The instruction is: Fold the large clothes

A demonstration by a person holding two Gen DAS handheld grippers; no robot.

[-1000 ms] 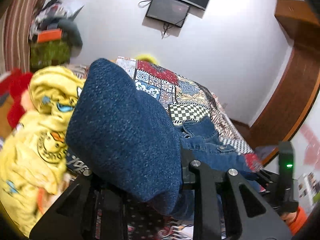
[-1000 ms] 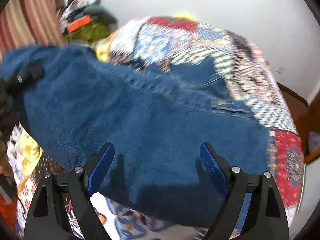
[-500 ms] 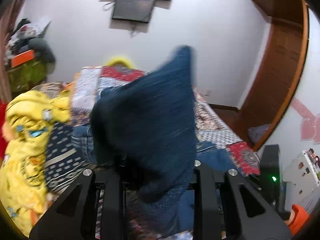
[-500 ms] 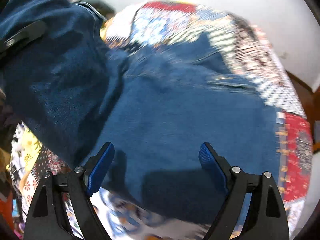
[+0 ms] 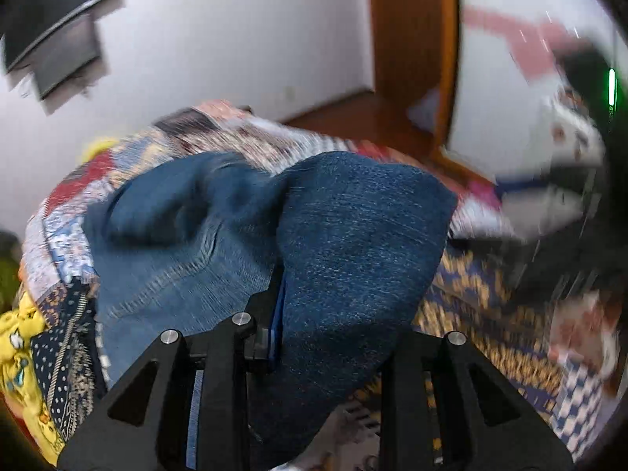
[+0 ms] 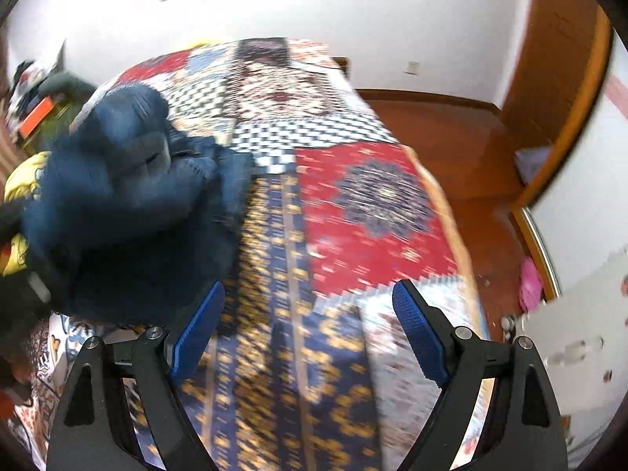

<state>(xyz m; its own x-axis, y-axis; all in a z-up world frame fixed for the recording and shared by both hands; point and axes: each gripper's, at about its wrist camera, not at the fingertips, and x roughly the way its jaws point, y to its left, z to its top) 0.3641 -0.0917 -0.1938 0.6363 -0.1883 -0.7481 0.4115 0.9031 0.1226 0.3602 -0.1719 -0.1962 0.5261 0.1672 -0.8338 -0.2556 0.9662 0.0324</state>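
Denim garment (image 5: pixel 353 243) swung left off right claw (image 6: pixel 310 337), now empty.

The dark blue denim garment (image 6: pixel 129 196) is bunched in a heap over the left side of the patchwork-covered bed (image 6: pixel 373 212), blocking passage there; a fold of it (image 5: pixel 353 255) drapes over the left gripper (image 5: pixel 333 337) and fills its forward view. Yellow printed cloth (image 5: pixel 23 337) crowds the bed's left edge. The right gripper (image 6: pixel 310 325) stands wide with only bare quilt beneath; the bed's right half and right edge lie clear.
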